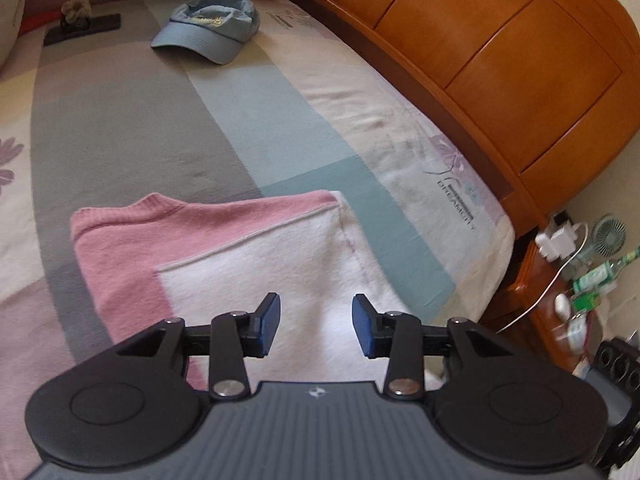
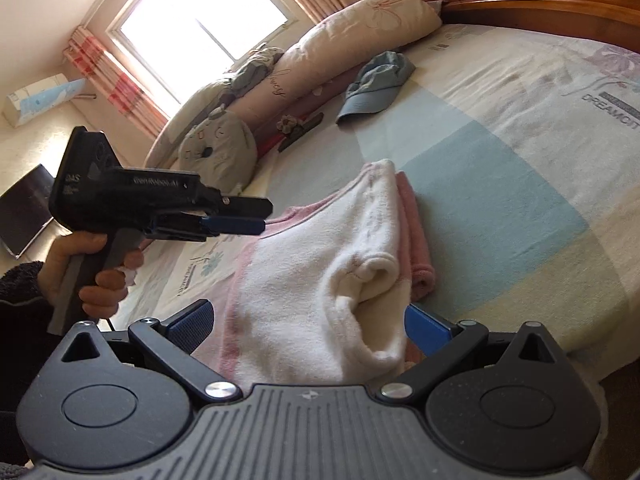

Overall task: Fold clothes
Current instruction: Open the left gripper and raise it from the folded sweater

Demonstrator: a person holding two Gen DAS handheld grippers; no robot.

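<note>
Partly hidden: sweater (image 2: 320,280) edge behind wide-open right hand-held gripper (image 2: 308,326); left hand-held gripper (image 1: 316,326) parted, empty.

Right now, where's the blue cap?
The blue cap lies on the bedspread at the far end, near the pillows, beyond the pink-and-white sweater.

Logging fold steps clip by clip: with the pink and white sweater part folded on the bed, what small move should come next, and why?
Probably close the right tool on the bunched white fold between its open pads. The left tool is open, empty, above the sweater, so that loose fold looks unfinished.
</note>
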